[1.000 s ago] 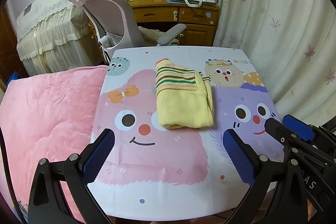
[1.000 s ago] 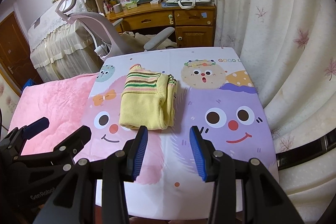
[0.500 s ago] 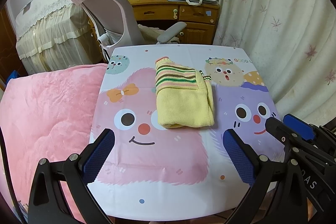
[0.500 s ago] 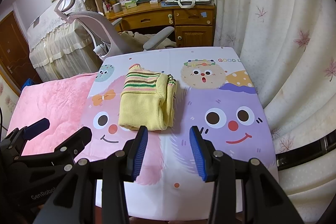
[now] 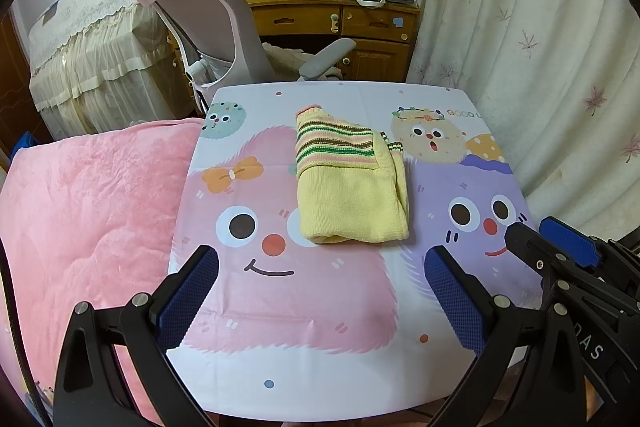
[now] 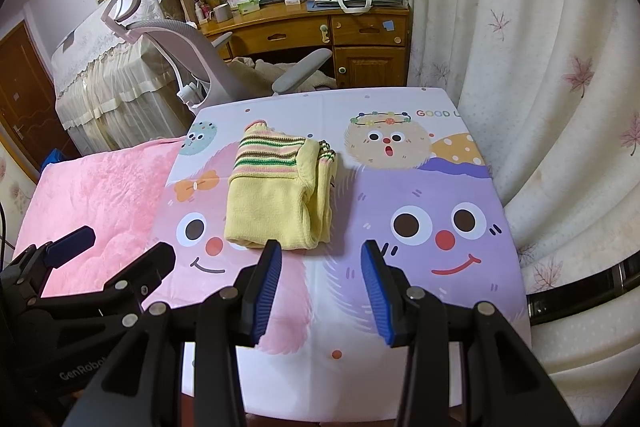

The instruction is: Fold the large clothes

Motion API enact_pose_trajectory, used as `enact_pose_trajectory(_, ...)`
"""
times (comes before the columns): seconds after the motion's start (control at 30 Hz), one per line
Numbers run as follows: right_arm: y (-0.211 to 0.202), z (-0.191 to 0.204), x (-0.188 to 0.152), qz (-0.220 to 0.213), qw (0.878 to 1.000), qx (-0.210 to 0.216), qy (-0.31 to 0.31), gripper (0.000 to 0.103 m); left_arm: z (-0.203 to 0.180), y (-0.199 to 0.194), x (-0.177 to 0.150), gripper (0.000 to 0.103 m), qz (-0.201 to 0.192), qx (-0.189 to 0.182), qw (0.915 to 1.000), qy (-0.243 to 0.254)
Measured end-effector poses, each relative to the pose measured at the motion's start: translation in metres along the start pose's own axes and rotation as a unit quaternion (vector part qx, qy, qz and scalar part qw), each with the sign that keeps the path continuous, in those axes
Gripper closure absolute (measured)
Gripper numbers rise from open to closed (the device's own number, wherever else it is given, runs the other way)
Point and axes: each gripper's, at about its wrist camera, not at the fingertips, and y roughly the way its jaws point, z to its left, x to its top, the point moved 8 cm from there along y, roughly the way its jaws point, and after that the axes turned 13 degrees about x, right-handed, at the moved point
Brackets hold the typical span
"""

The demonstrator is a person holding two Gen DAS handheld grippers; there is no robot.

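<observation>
Sweater (image 5: pixel 350 187), yellow and folded, sits mid-frame on the cartoon tablecloth (image 5: pixel 304 307) in my left wrist view; my left gripper (image 5: pixel 322 291) gapes wide at the bottom, holding nothing. In my right wrist view, my right gripper (image 6: pixel 320 291) stands moderately open and empty, just below the sweater (image 6: pixel 280 199).

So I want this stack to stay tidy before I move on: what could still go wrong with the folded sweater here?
The yellow sweater lies folded on the cartoon table cover, both tongs open and clear of it. Its layers bulge loosely along the right edge, so they might slump open. The striped sleeve cuff sticks out at the far end and could snag. A one-sided grab by the right tongs would likely undo the fold.
</observation>
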Motion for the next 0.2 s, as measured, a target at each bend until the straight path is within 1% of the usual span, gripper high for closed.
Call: enact_pose_trajectory(0.2, 0.0048, -0.0049, -0.0019, 0.006, 1.0, 0.001, 0.001, 0.061, 0.0007, 0.0031, -0.0013, 0.001, 0.007, 0.0, 1.0, 0.0)
